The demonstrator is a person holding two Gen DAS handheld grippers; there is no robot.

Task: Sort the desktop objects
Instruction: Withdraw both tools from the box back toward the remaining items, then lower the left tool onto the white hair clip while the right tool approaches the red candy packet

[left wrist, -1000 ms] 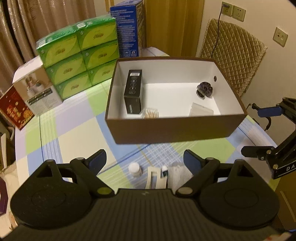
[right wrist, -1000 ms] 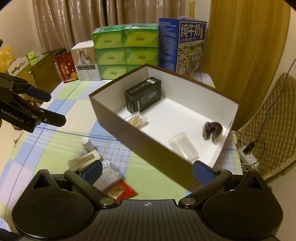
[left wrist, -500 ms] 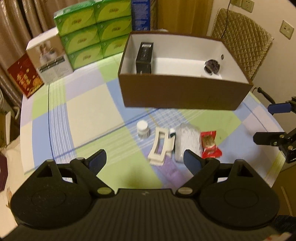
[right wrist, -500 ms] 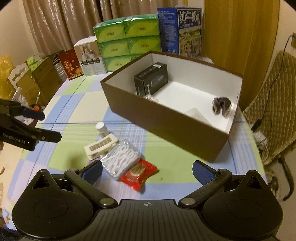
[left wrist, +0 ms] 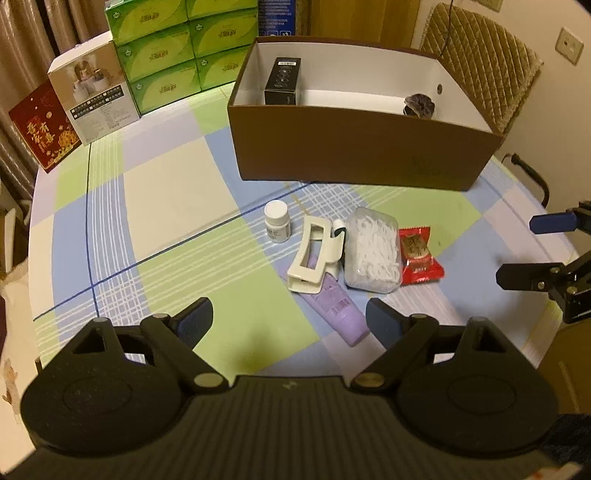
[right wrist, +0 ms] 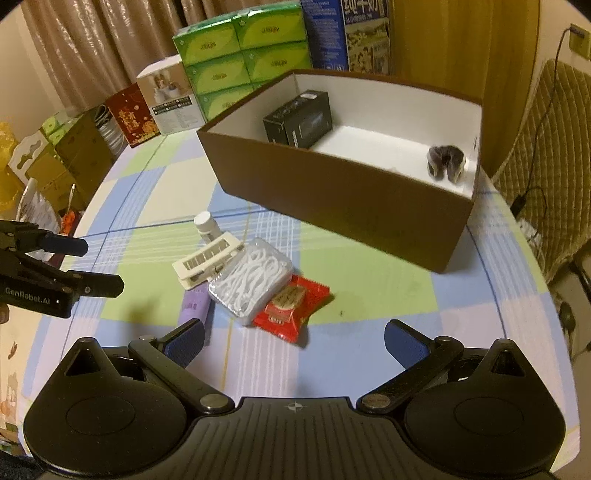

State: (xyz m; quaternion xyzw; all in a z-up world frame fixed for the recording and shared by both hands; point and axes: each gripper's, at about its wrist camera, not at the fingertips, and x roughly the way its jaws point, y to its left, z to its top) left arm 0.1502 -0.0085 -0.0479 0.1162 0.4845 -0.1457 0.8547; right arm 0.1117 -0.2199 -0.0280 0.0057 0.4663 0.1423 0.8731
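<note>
A brown box [left wrist: 362, 147] with a white inside stands at the far side of the checked table; it holds a black carton [left wrist: 282, 81] and a dark hair clip [left wrist: 419, 106]. In front of it lie a white pill bottle [left wrist: 277, 221], a white hair claw [left wrist: 312, 254], a purple tube [left wrist: 338, 310], a clear box of floss picks [left wrist: 373, 251] and a red snack packet [left wrist: 419, 254]. My left gripper [left wrist: 290, 323] is open and empty, above the table before the tube. My right gripper [right wrist: 293, 338] is open and empty, just short of the red packet [right wrist: 291, 304].
Green tissue packs [left wrist: 177, 55], a white product box [left wrist: 94, 94] and a red card box [left wrist: 40, 127] stand at the table's back left. A blue milk carton [right wrist: 347, 33] stands behind the brown box. A quilted chair [left wrist: 484, 70] is at the right.
Both grippers have pulled back and risen from the brown box. The loose items in front of it have come into full view. Both stay open.
</note>
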